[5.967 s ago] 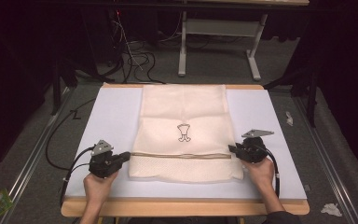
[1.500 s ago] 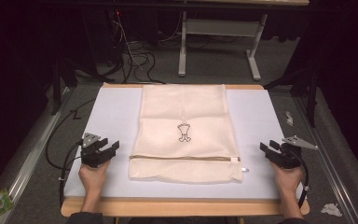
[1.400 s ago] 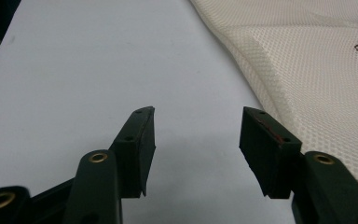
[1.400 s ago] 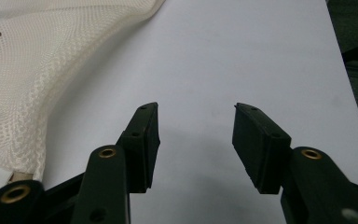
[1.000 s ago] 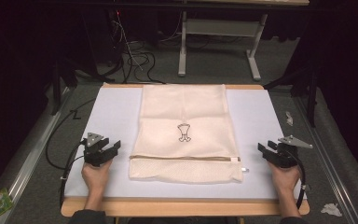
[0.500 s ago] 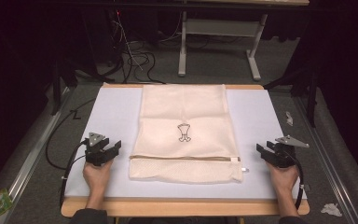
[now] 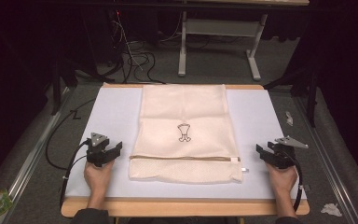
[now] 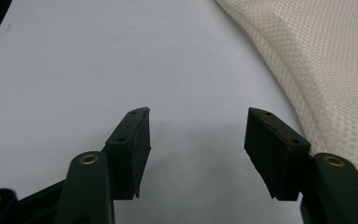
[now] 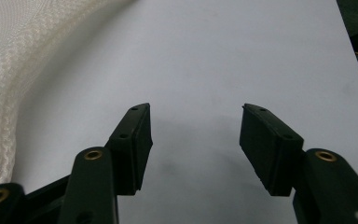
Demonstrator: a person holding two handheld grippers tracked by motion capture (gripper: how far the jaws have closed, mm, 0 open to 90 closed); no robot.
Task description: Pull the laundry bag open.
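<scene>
A cream mesh laundry bag (image 7: 184, 133) lies flat in the middle of the white table (image 7: 112, 112). It has a small dark emblem (image 7: 183, 132) and a zipper line (image 7: 182, 158) near its front end. My left gripper (image 7: 112, 150) rests open on the table left of the bag, holding nothing. In the left gripper view the bag's mesh edge (image 8: 317, 70) lies to the right of my open left gripper (image 8: 196, 135). My right gripper (image 7: 264, 153) rests open on the table right of the bag. In the right gripper view, the mesh (image 9: 14, 56) lies left of my right gripper (image 9: 193, 133).
A wooden front edge (image 7: 182, 207) borders the table. Cables (image 7: 135, 58) and a grey desk frame (image 7: 214, 32) stand on the floor beyond the far edge. Metal rails (image 7: 32, 154) run along both sides. A crumpled paper scrap (image 7: 330, 209) lies on the floor at right.
Six seconds ago both grippers were at the bag's front corners; both have since moved outward off the bag. In the last second the right gripper drifted slightly inward.
</scene>
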